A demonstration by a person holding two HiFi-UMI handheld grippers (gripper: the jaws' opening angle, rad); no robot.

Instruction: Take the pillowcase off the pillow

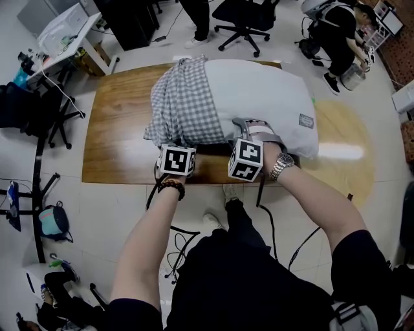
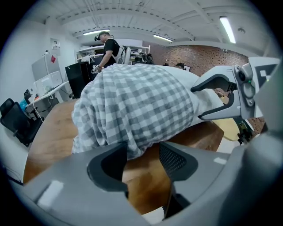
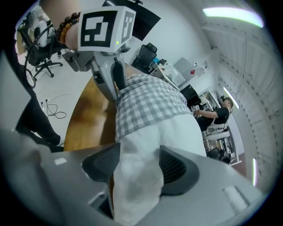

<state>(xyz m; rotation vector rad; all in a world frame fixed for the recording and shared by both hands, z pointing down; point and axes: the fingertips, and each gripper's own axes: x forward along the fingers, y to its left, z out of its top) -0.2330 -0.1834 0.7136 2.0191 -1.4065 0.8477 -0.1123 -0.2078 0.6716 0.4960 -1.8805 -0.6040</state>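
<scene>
A white pillow (image 1: 272, 97) lies on the wooden table (image 1: 116, 129), its left half inside a grey checked pillowcase (image 1: 184, 103). My left gripper (image 1: 178, 145) sits at the pillowcase's near edge. In the left gripper view its jaws (image 2: 141, 156) stand open; a fold of the checked cloth (image 2: 132, 101) hangs by the left pad, with bare wood showing before the right pad. My right gripper (image 1: 253, 129) is at the pillow's bare near edge. In the right gripper view a bulge of white pillow (image 3: 150, 141) fills the gap of the right gripper (image 3: 139, 165), touching both pads.
The table's near edge runs just under both grippers. A round pale table (image 1: 349, 155) stands to the right, office chairs (image 1: 246, 19) and a cluttered desk (image 1: 65, 39) behind. People stand and crouch at the back. Cables (image 1: 178, 245) lie on the floor by my feet.
</scene>
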